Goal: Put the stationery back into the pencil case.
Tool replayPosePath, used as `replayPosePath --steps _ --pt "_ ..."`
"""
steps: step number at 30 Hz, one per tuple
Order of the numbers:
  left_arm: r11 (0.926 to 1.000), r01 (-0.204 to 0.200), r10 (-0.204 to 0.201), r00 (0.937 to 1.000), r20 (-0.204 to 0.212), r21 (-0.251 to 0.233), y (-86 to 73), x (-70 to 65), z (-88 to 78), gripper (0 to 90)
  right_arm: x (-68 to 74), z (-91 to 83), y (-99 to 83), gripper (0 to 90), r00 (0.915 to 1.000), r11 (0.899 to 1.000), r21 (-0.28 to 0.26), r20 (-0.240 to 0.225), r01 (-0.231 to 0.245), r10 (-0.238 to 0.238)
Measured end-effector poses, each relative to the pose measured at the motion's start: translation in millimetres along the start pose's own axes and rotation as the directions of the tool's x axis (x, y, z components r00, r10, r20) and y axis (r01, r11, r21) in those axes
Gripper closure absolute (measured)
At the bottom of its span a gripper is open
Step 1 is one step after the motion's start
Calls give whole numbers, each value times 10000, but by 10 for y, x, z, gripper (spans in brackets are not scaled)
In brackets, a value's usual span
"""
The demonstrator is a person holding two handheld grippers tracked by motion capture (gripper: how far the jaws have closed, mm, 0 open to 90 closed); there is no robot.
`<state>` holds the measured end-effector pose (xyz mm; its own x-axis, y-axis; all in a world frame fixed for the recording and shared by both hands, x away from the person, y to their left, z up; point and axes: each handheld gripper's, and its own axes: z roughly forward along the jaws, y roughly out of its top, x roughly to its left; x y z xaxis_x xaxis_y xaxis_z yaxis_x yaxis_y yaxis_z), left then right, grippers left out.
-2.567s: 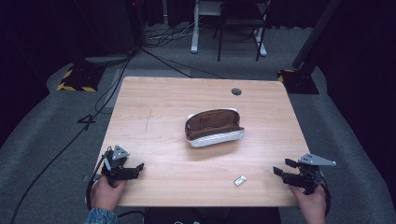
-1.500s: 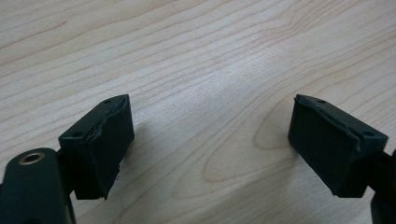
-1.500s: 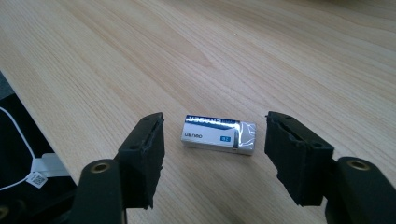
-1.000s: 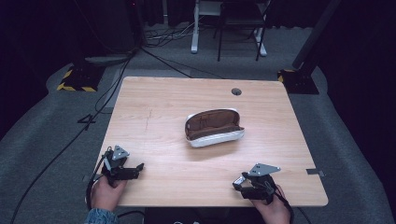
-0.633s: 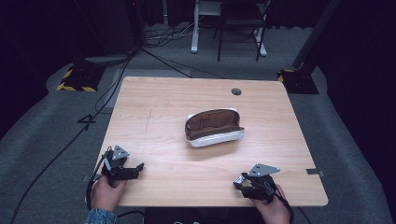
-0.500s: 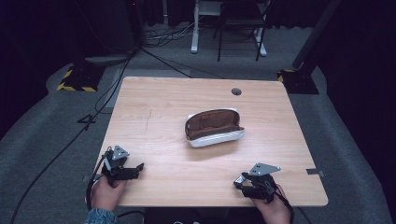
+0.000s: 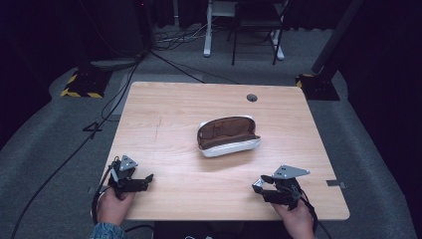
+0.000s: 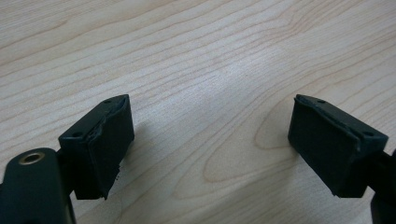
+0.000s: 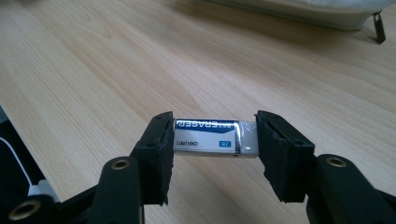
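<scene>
A white eraser (image 9: 212, 136) in a blue and white sleeve sits lengthwise between the jaws of my right gripper (image 9: 212, 150), and both pads press on its ends. It is at or just above the tabletop. In the high view the right gripper (image 7: 263, 186) is near the table's front right, pointing left. An open pencil case (image 7: 228, 135), white outside and brown inside, lies at the table's middle; its rim (image 9: 303, 8) and zip pull (image 9: 379, 27) lie ahead of the right gripper. My left gripper (image 7: 145, 179) rests at the front left, open, with bare wood between its pads (image 8: 107, 140).
The wooden table (image 7: 169, 109) has a cable hole (image 7: 252, 97) at the back and a tape mark (image 7: 332, 183) near the right edge. Chair and desk legs (image 7: 234, 30) stand on the grey floor beyond. Cables (image 7: 74, 149) trail off the left side.
The right gripper came in from the table's right edge to the eraser and closed on it; over the last second it has barely moved. The left gripper stayed put.
</scene>
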<state>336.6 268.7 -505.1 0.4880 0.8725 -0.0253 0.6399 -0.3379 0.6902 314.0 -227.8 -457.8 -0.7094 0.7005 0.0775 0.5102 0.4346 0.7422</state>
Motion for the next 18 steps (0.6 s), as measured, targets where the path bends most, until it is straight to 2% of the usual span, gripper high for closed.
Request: replayPosePath --steps 10,18 --pt "10000 -3 3 10000 6 -10 -5 -2 -4 147 -93 -124 309 485 9999 9984 -565 -142 29 -37" --pt "10000 -45 45 10000 2 -15 -16 -4 -14 147 -222 -133 623 485 9991 9955 -935 -393 -161 125"
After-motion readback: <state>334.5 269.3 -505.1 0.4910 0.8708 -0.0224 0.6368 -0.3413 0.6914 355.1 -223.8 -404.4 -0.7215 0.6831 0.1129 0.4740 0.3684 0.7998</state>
